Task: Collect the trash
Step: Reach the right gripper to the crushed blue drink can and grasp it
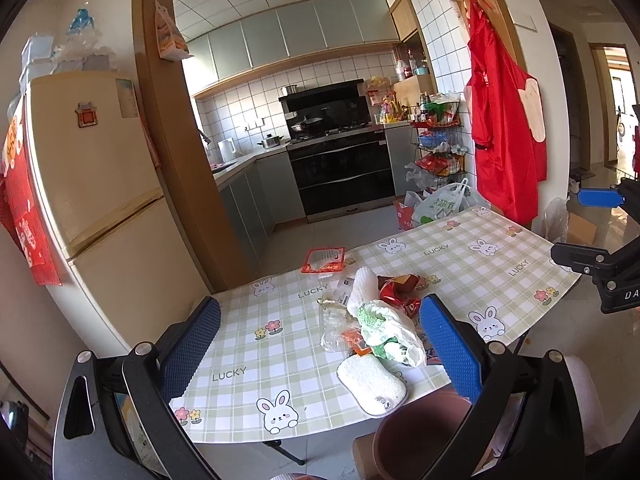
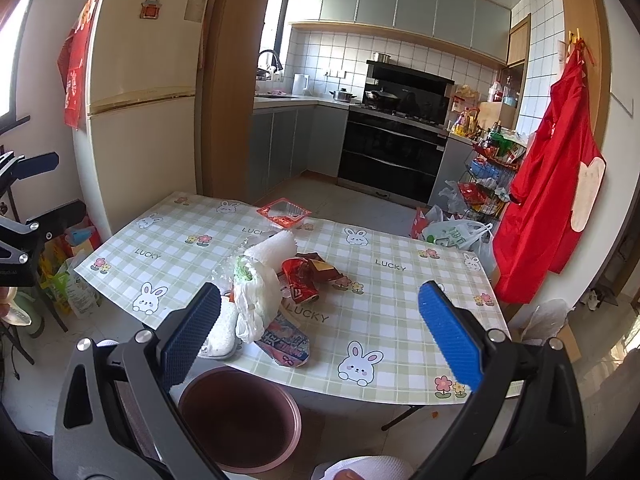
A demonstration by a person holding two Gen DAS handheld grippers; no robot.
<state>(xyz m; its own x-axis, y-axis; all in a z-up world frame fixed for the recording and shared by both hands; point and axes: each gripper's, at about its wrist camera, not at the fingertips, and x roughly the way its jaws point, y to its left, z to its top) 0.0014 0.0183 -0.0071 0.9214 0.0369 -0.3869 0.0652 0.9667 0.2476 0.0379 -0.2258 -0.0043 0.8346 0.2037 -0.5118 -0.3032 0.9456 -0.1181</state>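
Two grippers spread, empty: left gripper (image 1: 320, 344), right gripper (image 2: 320, 336). Trash pile (image 2: 276, 284) mid-table (image 2: 384, 320), 12 o'clock from left, 11 o'clock from right. Long axis near-to-far. Bin (image 2: 240, 420) below near edge. Left nearer, seemingly.

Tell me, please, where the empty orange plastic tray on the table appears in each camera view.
Left wrist view: the orange tray sits at the table's far edge, just above centre, beyond the trash pile.
Right wrist view: the tray is at the far edge, slightly left of centre.
Shared landmark: the black oven stands behind it in both.
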